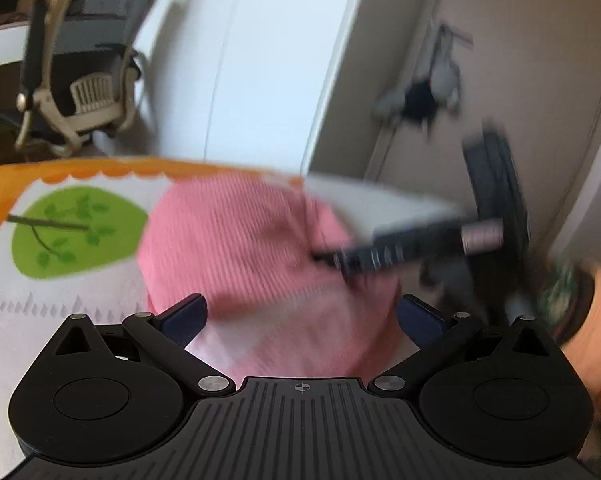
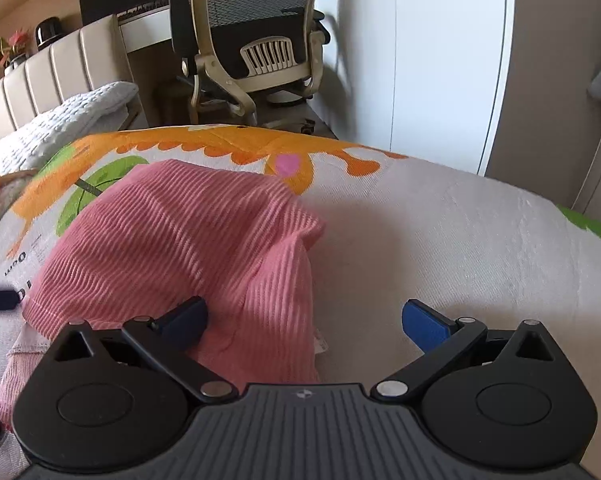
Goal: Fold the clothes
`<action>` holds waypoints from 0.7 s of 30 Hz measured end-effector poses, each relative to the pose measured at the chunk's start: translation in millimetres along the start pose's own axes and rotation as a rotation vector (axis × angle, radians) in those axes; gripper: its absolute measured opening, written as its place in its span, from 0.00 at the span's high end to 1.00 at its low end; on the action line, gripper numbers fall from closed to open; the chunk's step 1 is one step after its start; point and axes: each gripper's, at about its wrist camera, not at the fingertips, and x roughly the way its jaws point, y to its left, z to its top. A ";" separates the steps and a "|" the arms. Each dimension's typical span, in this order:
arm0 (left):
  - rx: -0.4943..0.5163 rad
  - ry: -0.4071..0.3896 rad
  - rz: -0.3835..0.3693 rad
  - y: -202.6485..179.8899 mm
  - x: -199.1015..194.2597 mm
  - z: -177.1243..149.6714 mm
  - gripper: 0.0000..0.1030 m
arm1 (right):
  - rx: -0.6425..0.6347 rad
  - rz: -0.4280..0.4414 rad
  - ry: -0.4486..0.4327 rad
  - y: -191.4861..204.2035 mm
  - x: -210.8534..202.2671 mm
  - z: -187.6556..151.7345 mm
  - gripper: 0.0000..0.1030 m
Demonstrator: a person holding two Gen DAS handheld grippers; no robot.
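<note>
Pink ribbed garment (image 2: 172, 248) lies bunched on the bed (image 2: 440, 240), long axis near-to-far. Right gripper (image 2: 304, 320) nearer, fingers apart over its near-right edge; left gripper (image 1: 300, 316) fingers apart too.

printed bedspread (image 2: 440, 240) is spread over the bed: white ground, orange scalloped border, green leaf patches, a pink spot near the far edge. quilted grey pillow (image 2: 72, 116) is laid at the left against a padded beige headboard (image 2: 40, 68). office chair (image 2: 256, 40) with mesh back and cream frame is parked behind the bed, in front of a white desk (image 2: 148, 28). potted plant (image 2: 14, 46) and a dark round object are seen on the headboard ledge. white wardrobe doors (image 2: 428, 60) are at the right. grey and dark items (image 1: 424, 96) are hung on the wall, blurred.
</note>
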 end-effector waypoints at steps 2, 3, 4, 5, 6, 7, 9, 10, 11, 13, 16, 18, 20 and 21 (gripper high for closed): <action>-0.043 -0.010 0.068 9.3 4.3 5.9 0.00 | 0.009 0.000 -0.002 -1.1 0.1 -0.8 0.00; -0.070 0.005 0.093 14.2 9.5 6.0 0.00 | 0.013 -0.001 -0.003 -1.6 0.2 -0.9 0.00; -0.091 0.032 0.116 17.7 17.4 4.8 0.00 | 0.018 -0.005 -0.014 -1.0 -1.7 -1.4 0.00; -0.095 0.058 0.144 18.2 24.6 2.0 0.00 | 0.023 -0.012 -0.032 0.5 -5.5 -2.1 0.00; -0.093 0.081 0.172 17.8 31.0 -1.2 0.00 | 0.024 -0.007 -0.049 1.8 -10.3 -4.3 0.00; -0.098 0.082 0.179 17.6 33.5 -5.3 0.00 | 0.023 0.007 -0.066 2.8 -16.1 -7.9 0.00; -0.111 0.077 0.181 18.0 33.9 -7.0 0.00 | 0.021 0.036 -0.099 4.9 -27.8 -15.1 0.00; -0.111 0.077 0.183 18.1 33.5 -6.9 0.00 | 0.011 0.036 -0.101 6.7 -29.6 -18.9 0.00; -0.109 0.078 0.184 18.4 33.1 -6.9 0.00 | -0.006 0.024 -0.088 9.1 -27.9 -22.7 0.00; -0.113 0.079 0.181 20.4 33.1 -7.6 0.00 | -0.042 -0.001 -0.062 14.0 -24.4 -30.5 0.00; -0.123 0.076 0.180 22.1 31.8 -9.0 0.00 | -0.023 0.000 -0.066 13.3 -26.4 -33.1 0.00; -0.128 0.071 0.180 22.4 31.6 -9.6 0.00 | 0.011 0.015 -0.101 10.6 -35.3 -32.5 0.00; -0.133 0.065 0.177 22.5 31.7 -10.5 0.00 | 0.040 0.055 -0.171 10.1 -48.1 -35.9 0.00; -0.138 0.060 0.172 23.5 31.6 -11.5 0.00 | 0.046 0.080 -0.193 10.6 -52.7 -38.3 0.00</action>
